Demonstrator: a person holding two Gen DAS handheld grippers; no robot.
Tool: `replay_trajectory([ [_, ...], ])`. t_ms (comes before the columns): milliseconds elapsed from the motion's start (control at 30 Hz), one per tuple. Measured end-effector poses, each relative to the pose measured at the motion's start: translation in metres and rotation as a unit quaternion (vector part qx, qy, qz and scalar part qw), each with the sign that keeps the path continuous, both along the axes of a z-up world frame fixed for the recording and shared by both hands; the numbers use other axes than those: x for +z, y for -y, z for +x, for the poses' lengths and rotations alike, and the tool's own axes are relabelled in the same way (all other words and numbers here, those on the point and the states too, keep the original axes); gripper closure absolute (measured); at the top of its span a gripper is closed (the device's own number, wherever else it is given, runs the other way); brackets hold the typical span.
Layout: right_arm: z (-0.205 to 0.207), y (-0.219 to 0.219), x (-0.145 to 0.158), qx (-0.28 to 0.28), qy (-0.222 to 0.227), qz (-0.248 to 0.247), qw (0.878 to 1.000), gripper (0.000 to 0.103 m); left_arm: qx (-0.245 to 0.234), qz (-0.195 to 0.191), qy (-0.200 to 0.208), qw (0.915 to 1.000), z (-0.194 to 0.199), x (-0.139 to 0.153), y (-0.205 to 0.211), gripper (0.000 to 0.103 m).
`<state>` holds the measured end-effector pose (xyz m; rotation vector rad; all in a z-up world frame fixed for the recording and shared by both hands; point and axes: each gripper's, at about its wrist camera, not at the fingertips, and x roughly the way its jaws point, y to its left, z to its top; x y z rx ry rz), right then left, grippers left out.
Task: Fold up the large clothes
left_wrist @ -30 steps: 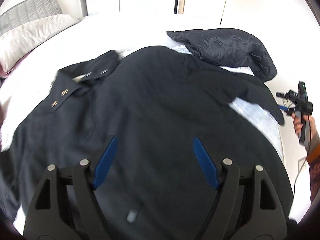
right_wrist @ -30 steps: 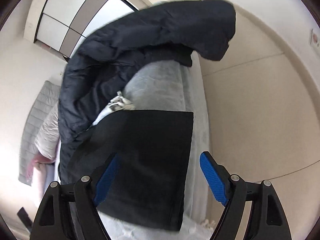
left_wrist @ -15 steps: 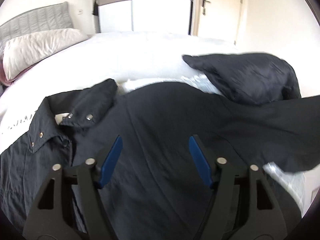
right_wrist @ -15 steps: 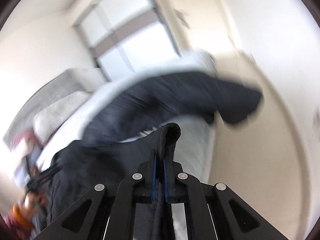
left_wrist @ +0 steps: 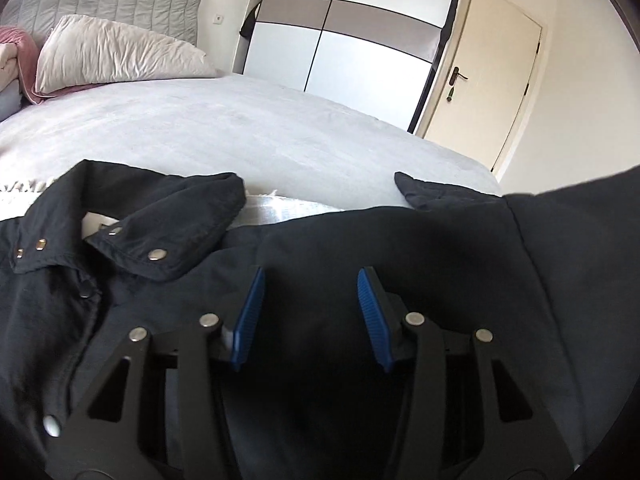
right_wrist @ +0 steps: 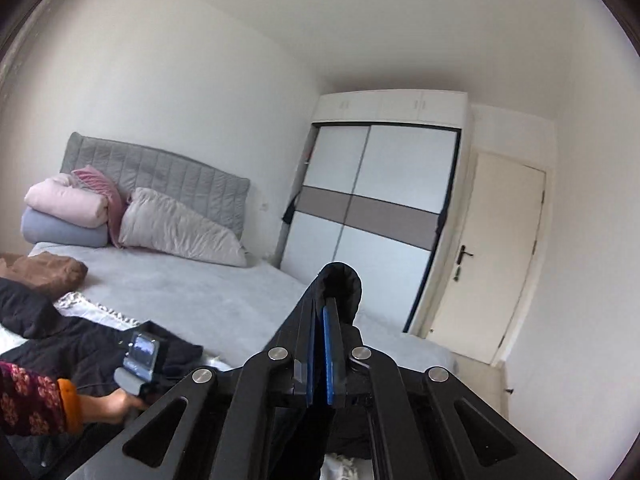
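Note:
A large dark navy jacket [left_wrist: 320,248] with a snap-button collar [left_wrist: 160,216] lies spread on the grey bed [left_wrist: 240,128]. My left gripper [left_wrist: 310,280] is open, low over the jacket's back, with nothing between its blue pads. My right gripper [right_wrist: 325,304] is shut on a fold of the jacket's dark fabric [right_wrist: 340,280] and holds it lifted above the bed. In the right wrist view the jacket [right_wrist: 80,340] lies at lower left, beside the hand-held left gripper unit [right_wrist: 138,364].
Pillows [right_wrist: 176,232] and folded blankets [right_wrist: 68,204] sit by the grey headboard [right_wrist: 160,176]. A brown cloth [right_wrist: 44,270] lies on the bed at left. A wardrobe [right_wrist: 372,208] and a door [right_wrist: 496,280] stand beyond the bed.
My right gripper closed on the jacket's sleeve or edge and lifted it up. My left gripper dropped lower and closer to the jacket, near its collar, with its jaws narrowed.

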<state>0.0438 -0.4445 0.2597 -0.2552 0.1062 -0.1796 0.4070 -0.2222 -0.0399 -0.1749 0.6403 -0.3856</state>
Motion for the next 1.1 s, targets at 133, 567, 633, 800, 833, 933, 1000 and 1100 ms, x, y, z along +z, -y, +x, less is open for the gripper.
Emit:
replay_trajectory([
  [133, 0.037, 0.095, -0.046, -0.105, -0.063, 0.049, 0.991, 0.101, -0.011, 0.016, -0.034, 0.9992, 0.015, -0.017, 0.029, 0.053],
  [567, 0.132, 0.248, -0.267, -0.286, -0.258, 0.179, 0.905, 0.085, -0.12, 0.06, -0.069, 0.9885, -0.027, 0.002, 0.06, 0.052],
  [633, 0.121, 0.244, -0.253, -0.276, -0.239, 0.189, 0.912, 0.059, -0.165, 0.059, -0.061, 0.9827, -0.052, 0.007, 0.064, 0.052],
  [800, 0.104, 0.216, -0.217, -0.229, -0.209, 0.194, 0.931, 0.045, -0.191, 0.061, -0.067, 0.9775, -0.083, -0.015, 0.098, 0.037],
  [833, 0.102, 0.207, -0.213, -0.219, -0.208, 0.195, 0.933, 0.042, -0.181, 0.087, -0.075, 0.9767, -0.083, -0.024, 0.108, 0.034],
  [933, 0.097, 0.168, -0.199, -0.189, -0.209, 0.191, 0.94, 0.035, -0.17, 0.117, -0.077, 0.9754, -0.088, -0.021, 0.116, 0.034],
  [1000, 0.092, 0.132, -0.184, -0.156, -0.215, 0.188, 0.946, 0.032, -0.173, 0.081, -0.097, 0.9768, -0.095, -0.005, 0.099, 0.034],
  [1100, 0.085, 0.087, -0.165, -0.118, -0.227, 0.178, 0.95, 0.025, -0.164, 0.08, -0.103, 0.9778, -0.113, 0.023, 0.066, 0.031],
])
